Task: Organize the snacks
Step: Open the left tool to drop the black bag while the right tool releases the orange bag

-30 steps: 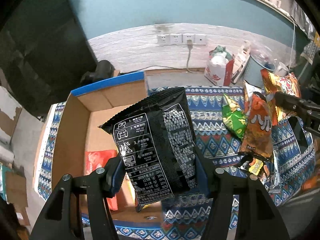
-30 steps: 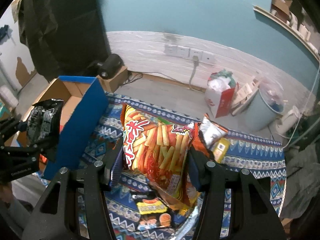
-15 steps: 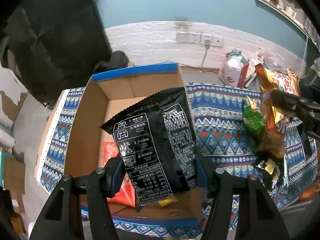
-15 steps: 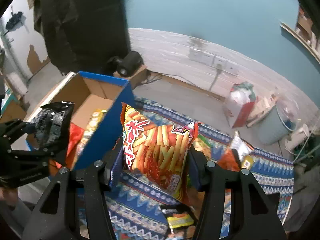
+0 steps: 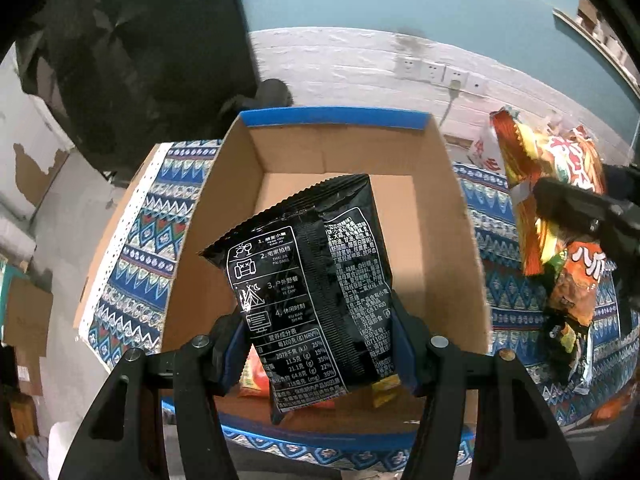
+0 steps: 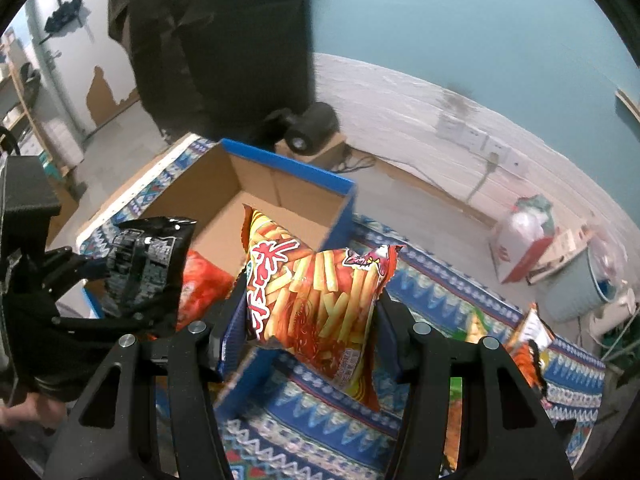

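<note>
My left gripper [image 5: 320, 350] is shut on a black snack bag [image 5: 308, 280] and holds it above the open cardboard box with blue rim [image 5: 336, 116]. The black bag also shows in the right wrist view [image 6: 144, 268]. My right gripper [image 6: 308, 332] is shut on an orange fries bag [image 6: 316, 300], held over the box's right wall [image 6: 344, 216]. The fries bag shows at the right of the left wrist view [image 5: 552, 168]. An orange-red packet [image 6: 200, 284] lies inside the box.
The box stands on a blue patterned cloth [image 5: 136, 240]. More snack bags [image 5: 572, 296] lie on the cloth right of the box. A red-and-white bag [image 6: 520, 244] and a grey bin [image 6: 580, 292] stand on the floor behind. Wall sockets [image 5: 432, 72] are at the back.
Both grippers moved left toward the box with their bags. The black bag is now over the box's middle; the fries bag now reaches its right wall.
</note>
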`<control>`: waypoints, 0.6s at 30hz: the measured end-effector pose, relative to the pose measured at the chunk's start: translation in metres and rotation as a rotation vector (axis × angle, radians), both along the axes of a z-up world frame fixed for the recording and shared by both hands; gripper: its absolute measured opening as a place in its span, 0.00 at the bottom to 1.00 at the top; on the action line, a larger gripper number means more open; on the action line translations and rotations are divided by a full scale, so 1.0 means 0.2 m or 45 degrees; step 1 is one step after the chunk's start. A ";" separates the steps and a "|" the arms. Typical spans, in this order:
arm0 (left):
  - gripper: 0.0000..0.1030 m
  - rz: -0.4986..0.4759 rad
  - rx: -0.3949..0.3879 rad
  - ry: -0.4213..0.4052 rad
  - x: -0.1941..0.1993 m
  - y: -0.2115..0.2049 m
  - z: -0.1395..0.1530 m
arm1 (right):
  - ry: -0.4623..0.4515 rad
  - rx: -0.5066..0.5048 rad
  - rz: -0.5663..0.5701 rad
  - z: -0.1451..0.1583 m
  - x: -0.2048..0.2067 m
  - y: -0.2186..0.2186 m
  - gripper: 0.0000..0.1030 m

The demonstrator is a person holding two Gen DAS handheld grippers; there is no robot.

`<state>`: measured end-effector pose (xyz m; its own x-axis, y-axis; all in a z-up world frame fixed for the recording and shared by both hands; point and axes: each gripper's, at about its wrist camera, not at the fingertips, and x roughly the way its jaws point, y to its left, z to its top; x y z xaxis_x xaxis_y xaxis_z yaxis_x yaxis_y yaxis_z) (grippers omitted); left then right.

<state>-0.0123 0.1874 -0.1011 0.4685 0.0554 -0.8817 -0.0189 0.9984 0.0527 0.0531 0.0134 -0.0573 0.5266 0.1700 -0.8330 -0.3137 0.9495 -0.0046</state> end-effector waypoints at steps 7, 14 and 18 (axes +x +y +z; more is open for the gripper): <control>0.60 0.051 0.042 0.046 0.03 0.08 -0.03 | 0.055 0.004 0.049 -0.08 0.06 0.15 0.53; 0.78 0.117 0.095 0.068 0.03 0.14 -0.04 | 0.144 0.039 0.081 -0.16 0.11 0.23 0.53; 0.78 0.121 0.120 0.071 0.02 0.16 -0.02 | 0.174 0.044 0.094 -0.19 0.14 0.26 0.54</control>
